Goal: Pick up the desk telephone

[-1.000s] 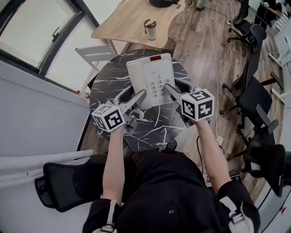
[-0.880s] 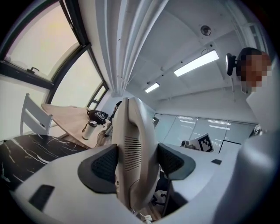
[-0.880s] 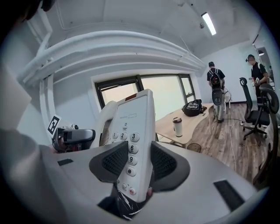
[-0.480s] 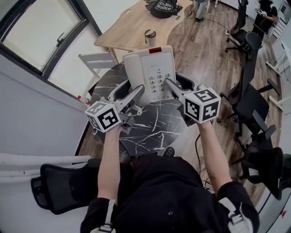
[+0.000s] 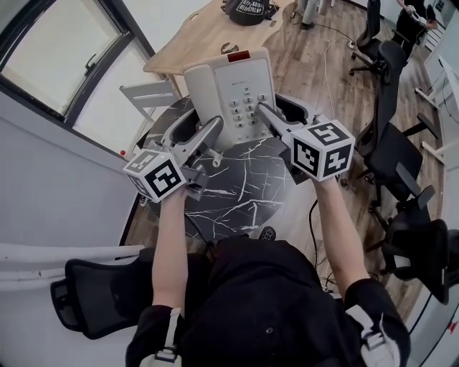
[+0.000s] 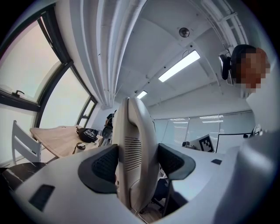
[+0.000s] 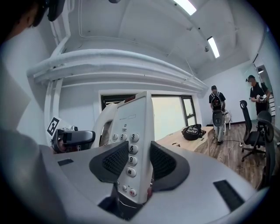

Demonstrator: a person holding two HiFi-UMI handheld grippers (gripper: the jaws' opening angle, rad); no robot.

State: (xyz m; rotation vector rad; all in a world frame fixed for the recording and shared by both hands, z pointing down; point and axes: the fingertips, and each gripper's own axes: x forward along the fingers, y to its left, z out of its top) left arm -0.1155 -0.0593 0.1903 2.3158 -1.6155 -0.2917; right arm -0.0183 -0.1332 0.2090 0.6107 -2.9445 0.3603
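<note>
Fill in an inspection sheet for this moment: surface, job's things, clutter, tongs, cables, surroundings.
Surface: round black marble table, below the held phone.
Job's things: desk telephone, handset in its cradle, held above the table.
Clutter: black bag on the wooden desk behind.
Tongs: left tongs shut on the telephone's handset side; right tongs shut on its keypad side.
Cables: a dark cable hangs by the table's right edge.
Surroundings: window, office chairs, wood floor; people stand far off.
</note>
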